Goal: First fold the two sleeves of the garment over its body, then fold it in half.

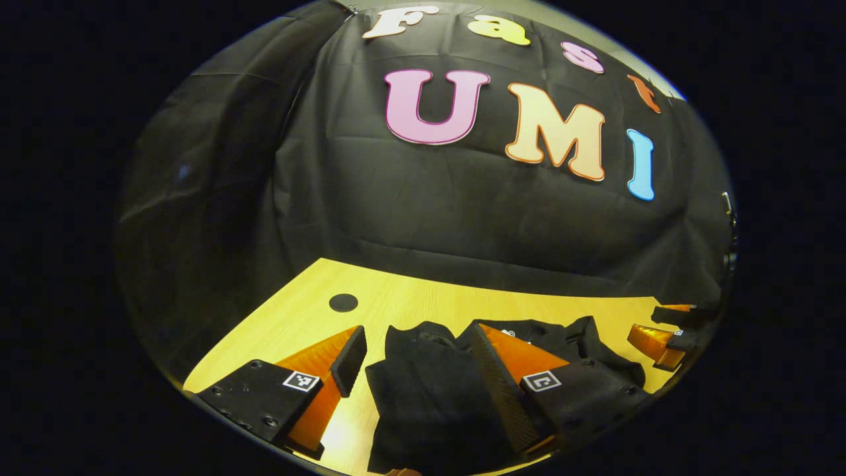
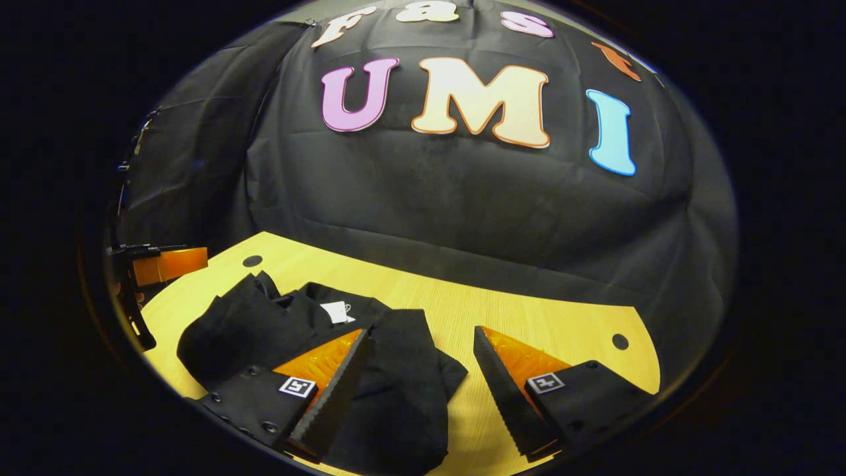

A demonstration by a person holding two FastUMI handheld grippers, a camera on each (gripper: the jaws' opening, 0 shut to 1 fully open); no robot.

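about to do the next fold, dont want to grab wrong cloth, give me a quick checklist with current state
1. left gripper open: ok, fingers spread, nothing between them.
2. right gripper open: ok, fingers apart above cloth.
3. black garment on the wooden table: ok, lies bunched on it.
4. Sleeves folded over body: cannot tell, black folds blur together.
5. White neck label visible for orientation: ok, at the far end in the right gripper view.
6. Cloth flat before halving: not ok, rumpled near the collar.

Bare table (image 2: 529,311) beyond garment (image 2: 396,383); booth wall blocks behind.
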